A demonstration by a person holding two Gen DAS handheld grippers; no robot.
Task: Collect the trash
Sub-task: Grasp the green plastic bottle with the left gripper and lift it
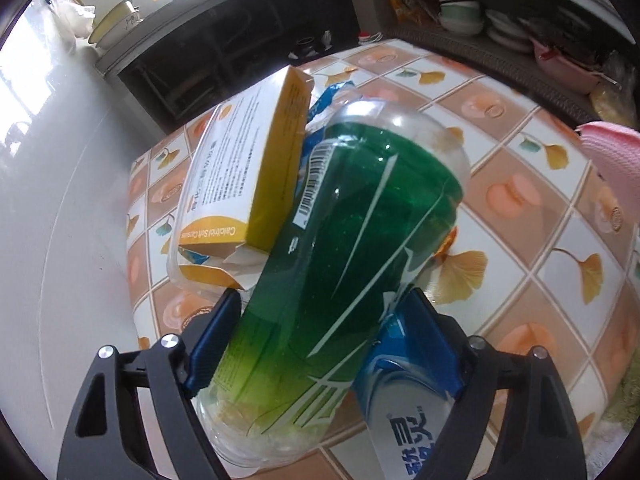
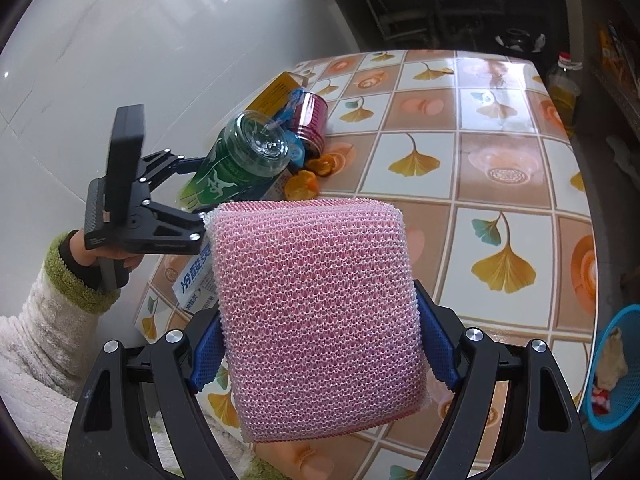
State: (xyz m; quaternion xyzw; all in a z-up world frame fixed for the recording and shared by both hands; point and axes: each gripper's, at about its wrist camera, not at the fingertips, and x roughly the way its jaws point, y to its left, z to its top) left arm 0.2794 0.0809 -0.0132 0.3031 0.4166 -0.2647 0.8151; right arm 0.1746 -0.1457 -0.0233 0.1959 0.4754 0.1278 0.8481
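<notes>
My left gripper (image 1: 320, 332) is shut on a green plastic bottle (image 1: 344, 236), held tilted above the tiled table; the bottle also shows in the right wrist view (image 2: 240, 160). A yellow medicine box (image 1: 256, 168) lies in a clear tub beside it, with a blue wrapper (image 1: 328, 98) behind. A blue-and-white tube box (image 1: 404, 408) lies under the bottle. My right gripper (image 2: 320, 344) is shut on a pink mesh sponge (image 2: 320, 312). A red can (image 2: 312, 122) and orange peel (image 2: 302, 184) lie by the pile.
The table (image 2: 500, 160) has a ginkgo-tile cloth. A blue basket (image 2: 612, 380) with scraps stands at the right beyond the table edge. An oil bottle (image 2: 562, 88) stands past the far edge. Shelves with bowls (image 1: 460, 16) are behind. A white wall (image 2: 120, 40) is on the left.
</notes>
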